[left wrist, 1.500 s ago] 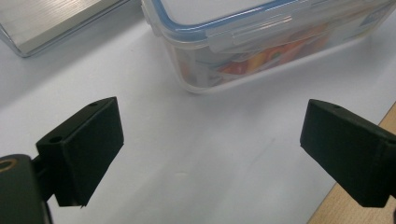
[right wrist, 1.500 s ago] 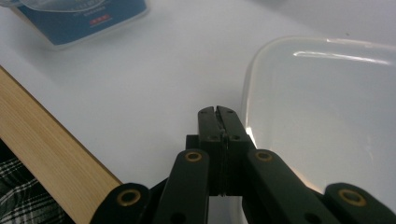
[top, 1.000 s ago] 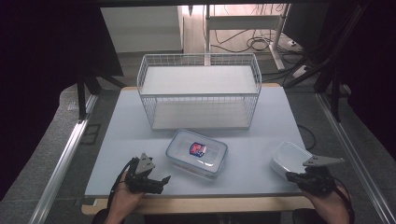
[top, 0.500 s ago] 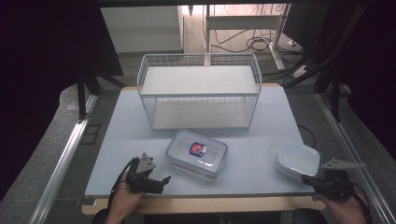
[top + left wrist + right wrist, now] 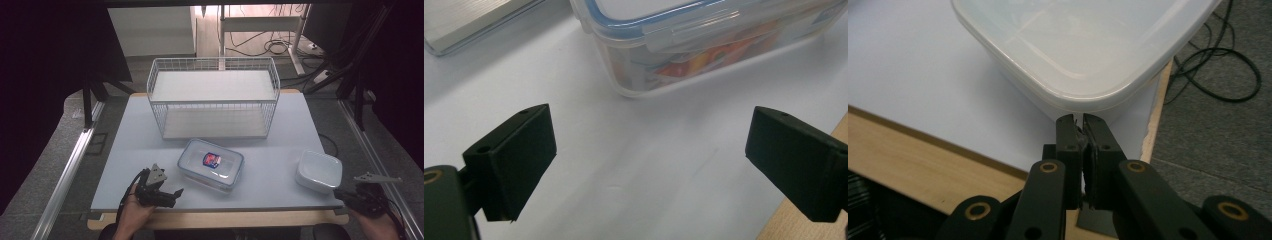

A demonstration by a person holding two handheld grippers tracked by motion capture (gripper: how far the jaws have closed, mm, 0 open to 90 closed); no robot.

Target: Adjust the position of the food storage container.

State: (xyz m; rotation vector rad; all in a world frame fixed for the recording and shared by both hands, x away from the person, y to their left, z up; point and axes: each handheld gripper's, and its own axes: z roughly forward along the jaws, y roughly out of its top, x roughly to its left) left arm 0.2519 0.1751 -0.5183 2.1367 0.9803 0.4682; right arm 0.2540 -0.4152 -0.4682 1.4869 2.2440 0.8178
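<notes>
Two black hand-held grippers, one in each of the person's hands. The left hand-held gripper has a blocky black body topped by a grey three-cornered plate, with a thin black cable looping beside the wrist. Seen from its own camera, its two jaws are thick matte-black rectangular blocks, each with a small round hole near the top. The right hand-held gripper also carries a flat grey plate. Its jaws are slim black bars on linked black arms, joined by brass-coloured round rivets. The forearms seem unsleeved, though the high view is dim.
</notes>
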